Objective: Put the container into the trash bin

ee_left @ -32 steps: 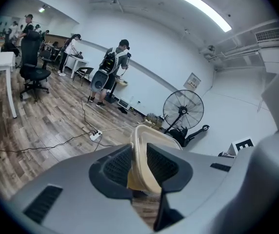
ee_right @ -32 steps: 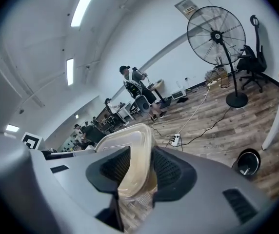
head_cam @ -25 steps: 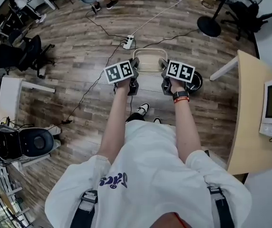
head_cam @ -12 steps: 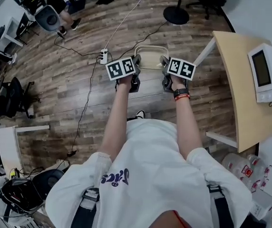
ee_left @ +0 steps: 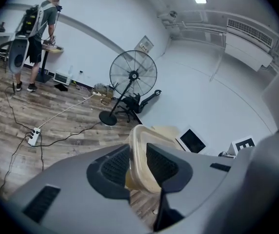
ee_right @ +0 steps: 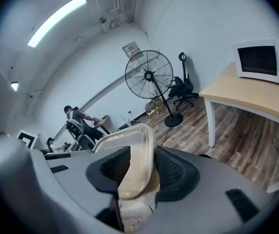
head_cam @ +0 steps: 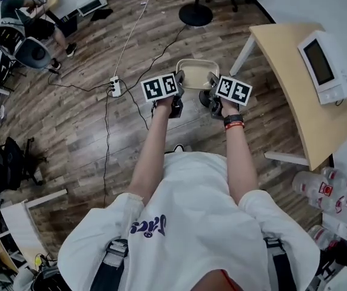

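Observation:
A pale, see-through plastic container [head_cam: 196, 71] is carried over the wooden floor between both grippers. My left gripper [head_cam: 179, 77] clamps the container's left rim [ee_left: 140, 155], and its pads press on the plastic. My right gripper [head_cam: 212, 78] holds the opposite rim [ee_right: 132, 155]; its jaws are closing a little on it. Both arms reach forward side by side. A dark round thing [head_cam: 204, 99] on the floor shows partly between the grippers, and I cannot tell what it is.
A light wooden table [head_cam: 295, 96] with a white microwave [head_cam: 321, 58] stands to the right. A standing fan's base [head_cam: 196, 14] is ahead, a power strip [head_cam: 115, 87] with cables is to the left. Water bottles [head_cam: 320, 190] lie lower right. A person [head_cam: 16, 14] stands far left.
The person has turned to the right with the container still held in both grippers. The table and microwave now lie closer on the right; the grip looks the same.

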Tool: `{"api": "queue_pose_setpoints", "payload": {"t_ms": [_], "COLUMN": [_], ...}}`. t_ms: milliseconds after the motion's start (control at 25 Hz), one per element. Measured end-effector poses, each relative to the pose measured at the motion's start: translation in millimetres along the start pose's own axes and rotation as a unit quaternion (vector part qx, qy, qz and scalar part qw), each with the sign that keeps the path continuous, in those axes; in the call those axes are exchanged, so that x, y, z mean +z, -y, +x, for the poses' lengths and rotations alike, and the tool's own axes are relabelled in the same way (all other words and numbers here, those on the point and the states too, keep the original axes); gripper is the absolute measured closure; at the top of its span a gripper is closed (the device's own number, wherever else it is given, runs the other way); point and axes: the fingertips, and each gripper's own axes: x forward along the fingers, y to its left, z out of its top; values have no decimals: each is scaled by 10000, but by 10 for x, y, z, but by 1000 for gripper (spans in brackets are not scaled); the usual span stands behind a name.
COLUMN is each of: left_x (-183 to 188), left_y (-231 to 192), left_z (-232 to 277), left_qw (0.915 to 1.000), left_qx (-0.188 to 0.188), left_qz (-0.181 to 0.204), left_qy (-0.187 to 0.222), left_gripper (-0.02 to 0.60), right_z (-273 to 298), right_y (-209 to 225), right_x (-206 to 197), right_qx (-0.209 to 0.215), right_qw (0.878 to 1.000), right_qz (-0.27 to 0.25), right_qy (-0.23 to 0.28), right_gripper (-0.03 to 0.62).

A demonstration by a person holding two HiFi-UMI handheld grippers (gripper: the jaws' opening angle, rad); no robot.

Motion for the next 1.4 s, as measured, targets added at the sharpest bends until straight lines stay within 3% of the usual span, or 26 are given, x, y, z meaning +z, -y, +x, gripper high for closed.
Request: {"api": "queue_pose_setpoints", "payload": {"t_ms": [800,1000,1400], "left_x": [-479,-400,-234], "left_y": [-15,34,280], "left_z": [333,587,1542], "left_qw": [9916,9914,9930], "left_qx": [-712,-673,-603], "left_qz": [593,685,350], "left_qy": [-898,-892,-953], "left_gripper": [469,469,462], "right_z": [-118,28,437], "right_y": [428,612,1347], "right_x": [-520,-380,185], "right_qx": [-955,-982,-931], "right_qw": [9929,9919,9923], "right_qz": [621,723,808], "right_qy": [338,364,112], "right_gripper": [419,414,414]}}
